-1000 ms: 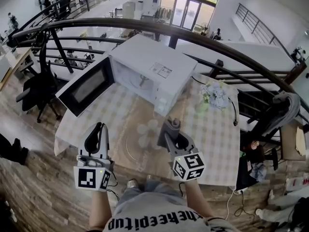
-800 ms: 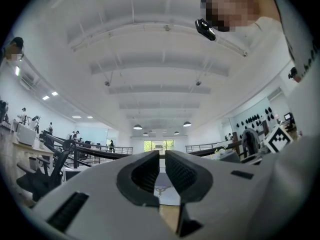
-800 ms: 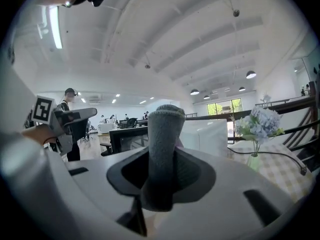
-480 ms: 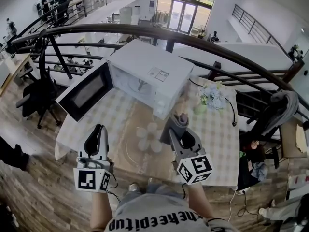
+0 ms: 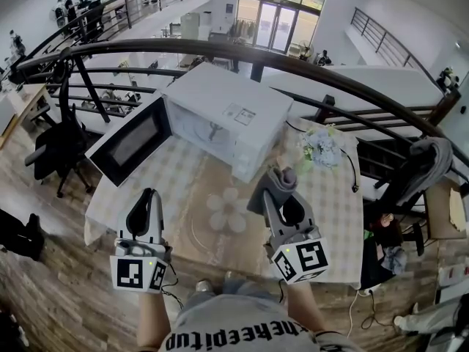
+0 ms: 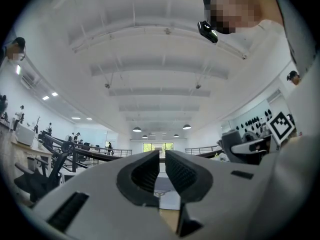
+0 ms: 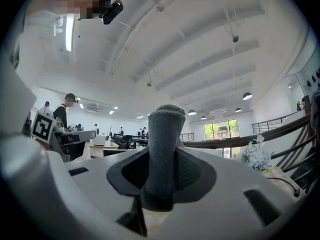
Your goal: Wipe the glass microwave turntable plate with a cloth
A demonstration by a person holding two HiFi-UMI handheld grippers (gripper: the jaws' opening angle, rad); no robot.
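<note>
Right gripper view: cloth [image 7: 164, 131] upright, long axis along right tool [image 7: 163, 158]

Wood floor [image 5: 44, 299], curved railing [image 5: 220, 45], office chair [image 5: 55, 144], glass doors [image 5: 277, 22]

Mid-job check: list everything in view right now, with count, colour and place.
microwave: one, white, door open, back of table
glass plate: one, clear, on table in front of microwave
cloth: one, grey, in right gripper
flowers: one bunch, pale, right of microwave
table: one, checked cover, beside railing
railing: one, dark, behind table
office chair: one, black, left of table
left gripper: one, fingers nearly together, empty
right gripper: one, fingers closed on cloth
</note>
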